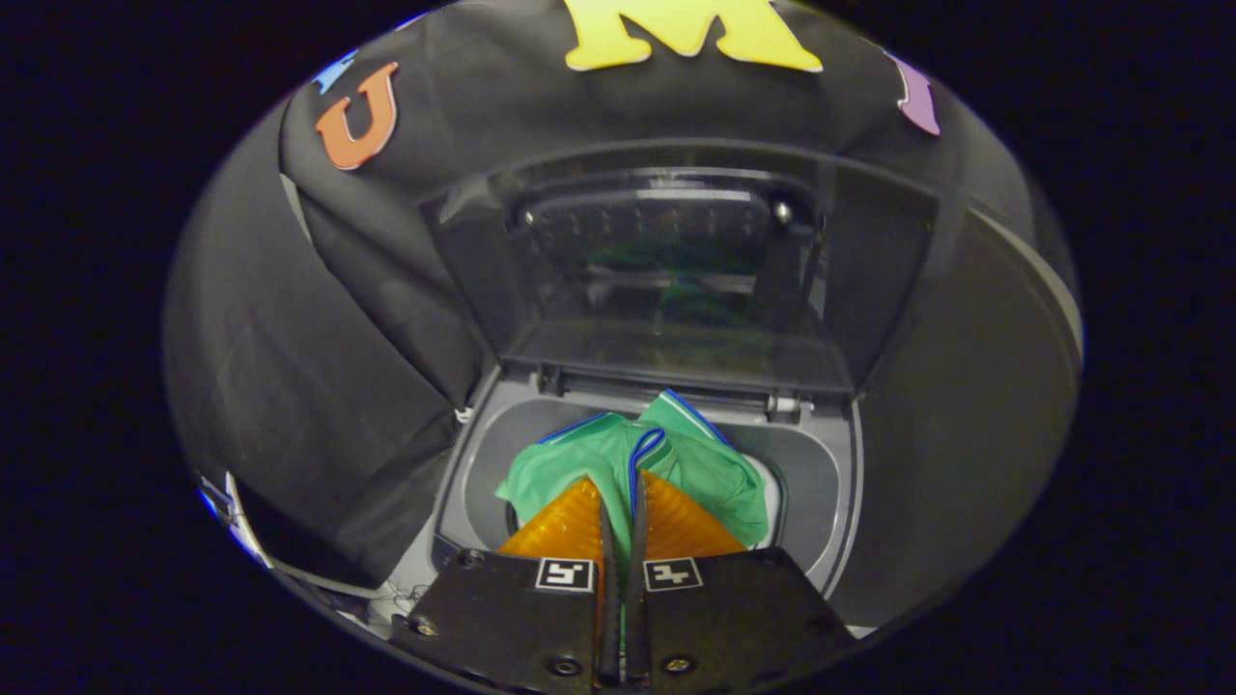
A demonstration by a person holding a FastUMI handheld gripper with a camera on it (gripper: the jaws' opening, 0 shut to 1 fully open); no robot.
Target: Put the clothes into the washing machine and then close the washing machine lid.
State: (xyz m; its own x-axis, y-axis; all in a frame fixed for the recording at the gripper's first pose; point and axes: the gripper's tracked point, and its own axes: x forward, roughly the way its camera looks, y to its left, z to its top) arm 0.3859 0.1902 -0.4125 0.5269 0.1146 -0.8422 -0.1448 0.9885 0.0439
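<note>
The gripper (618, 502) is pinched nearly closed, both fingers (565, 526) pressing on a fold of the green garment (618, 454), which hangs just above the mouth of the washing machine (502, 434) and spills over the drum opening. The cloth looks light, soft and floppy; it should drape and slide rather than hold a shape, so a bunched fold near its middle, as taken now, seems the surest grip, while the blue-trimmed edge might slip free. It would likely drop limp once let go, and any corner left over the drum's rim could catch the lid. I count one garment, one washing machine and one lid (676, 280), which stands raised behind the drum, against the booth's cloth wall.
</note>
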